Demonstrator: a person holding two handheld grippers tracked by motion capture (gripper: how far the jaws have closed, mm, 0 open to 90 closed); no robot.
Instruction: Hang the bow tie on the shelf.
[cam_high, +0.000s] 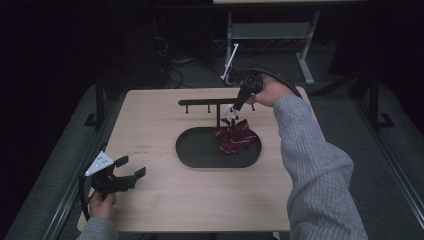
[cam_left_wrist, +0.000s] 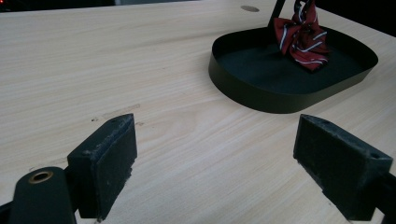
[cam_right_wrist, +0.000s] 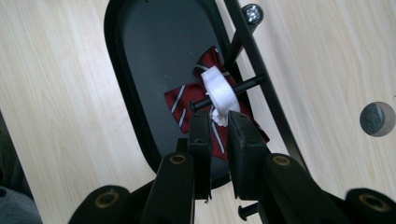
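Right fingers (cam_right_wrist: 201, 140) clamped on bow tie's (cam_right_wrist: 187, 100) white strap (cam_right_wrist: 219, 93), seemingly around rack peg (cam_right_wrist: 243, 86); left fingers (cam_left_wrist: 109, 158) apart.

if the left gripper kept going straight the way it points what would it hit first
Probably the near wall of the black oval metal tray; bare wooden table lies between. The left gripper is open, though depth is uncertain.

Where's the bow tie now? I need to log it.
The bow tie hangs over the black tray's right end in the high view, its white strap pinched by the right gripper at the rack peg.
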